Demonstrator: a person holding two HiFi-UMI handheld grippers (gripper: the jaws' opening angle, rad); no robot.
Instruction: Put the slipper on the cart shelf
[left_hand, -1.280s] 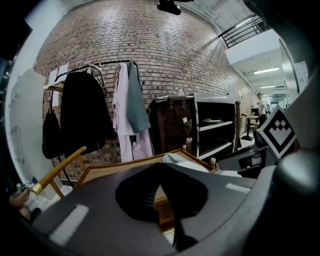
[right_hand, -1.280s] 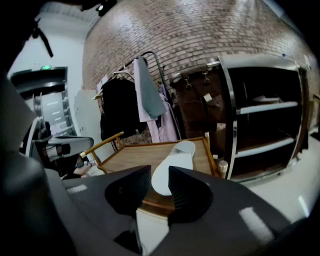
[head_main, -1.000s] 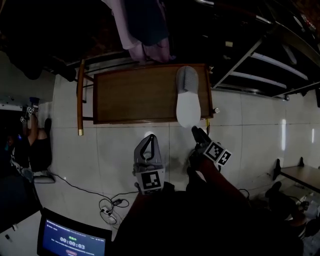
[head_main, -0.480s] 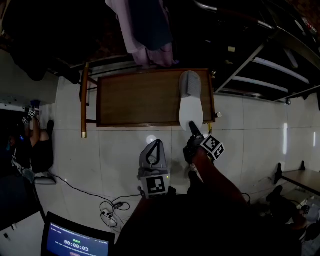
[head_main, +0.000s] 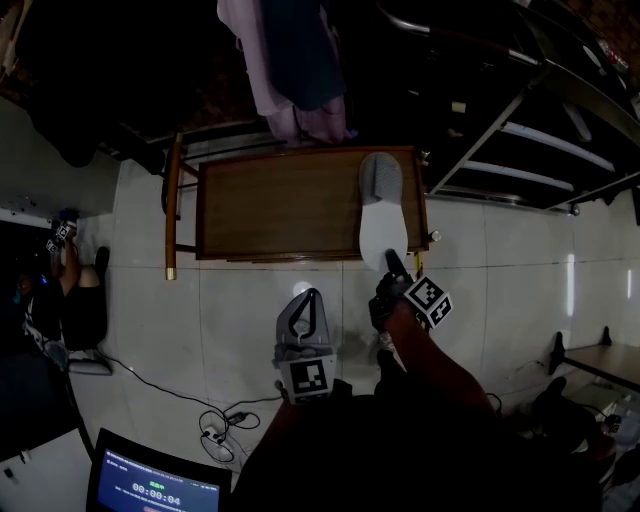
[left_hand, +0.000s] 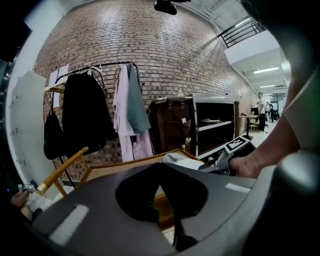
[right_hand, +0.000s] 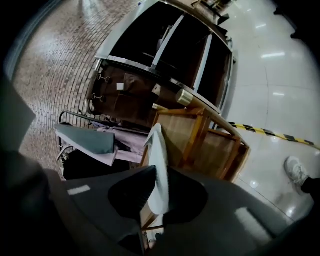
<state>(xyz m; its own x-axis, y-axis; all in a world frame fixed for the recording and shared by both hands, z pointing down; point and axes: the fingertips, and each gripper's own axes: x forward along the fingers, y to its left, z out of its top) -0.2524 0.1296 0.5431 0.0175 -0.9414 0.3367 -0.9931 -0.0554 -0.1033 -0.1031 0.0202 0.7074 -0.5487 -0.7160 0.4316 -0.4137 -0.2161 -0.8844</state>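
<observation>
A grey slipper with a white sole (head_main: 382, 215) lies sole up on the right side of the wooden cart top (head_main: 270, 205), its heel over the front edge. My right gripper (head_main: 393, 262) is at that heel with its jaws closing. In the right gripper view the white sole (right_hand: 160, 165) stands edge-on between both pads of my right gripper (right_hand: 159, 172), and they press on it. My left gripper (head_main: 308, 296) hangs over the floor tiles in front of the cart, its fingertips together and holding nothing. The left gripper view shows the slipper (left_hand: 182, 161) beyond my left gripper (left_hand: 161, 170).
The cart's yellow handle (head_main: 172, 205) is at its left end. Garments (head_main: 290, 60) hang on a rack behind it, and a black shelf unit (head_main: 520, 110) stands at the right. Cables (head_main: 225, 415) lie on the floor and a screen (head_main: 150, 490) sits near my feet.
My right gripper has moved forward to the slipper's overhanging heel and closed its jaws onto it. The left gripper has stayed about where it was.
</observation>
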